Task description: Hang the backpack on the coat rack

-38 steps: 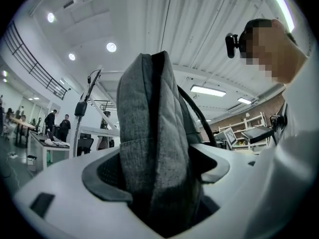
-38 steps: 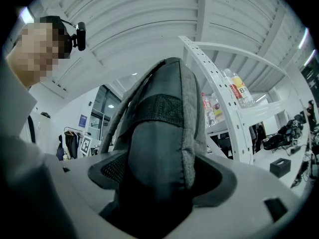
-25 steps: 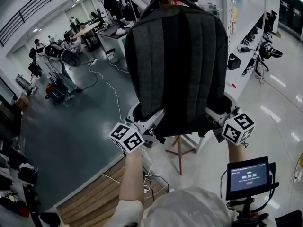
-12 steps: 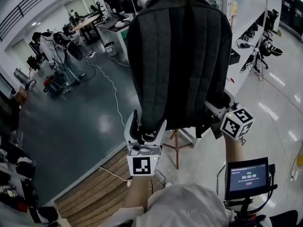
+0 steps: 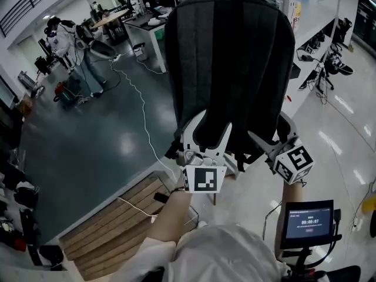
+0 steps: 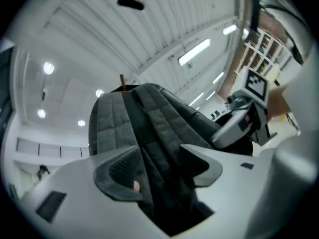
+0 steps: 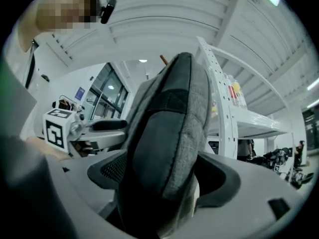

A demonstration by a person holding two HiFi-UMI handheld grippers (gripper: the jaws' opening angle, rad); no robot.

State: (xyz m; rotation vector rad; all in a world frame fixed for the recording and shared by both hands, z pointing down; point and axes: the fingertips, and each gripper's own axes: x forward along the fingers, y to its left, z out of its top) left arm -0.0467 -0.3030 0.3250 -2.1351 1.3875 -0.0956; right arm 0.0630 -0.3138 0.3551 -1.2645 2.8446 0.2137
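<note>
Between R gripper (image 7: 162, 176) jaws: backpack (image 7: 172, 118), lower side edge.

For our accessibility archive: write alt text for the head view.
A dark grey backpack hangs upright, filling the upper middle of the frame. The right tongs are clamped on its lower right edge, while the left tongs are closing around its bottom. A glossy workshop floor lies below.

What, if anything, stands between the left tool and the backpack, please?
Nothing visible does: a strap of the backpack sits between the left tool's closing jaws, while the right tool clamps its side.
</note>
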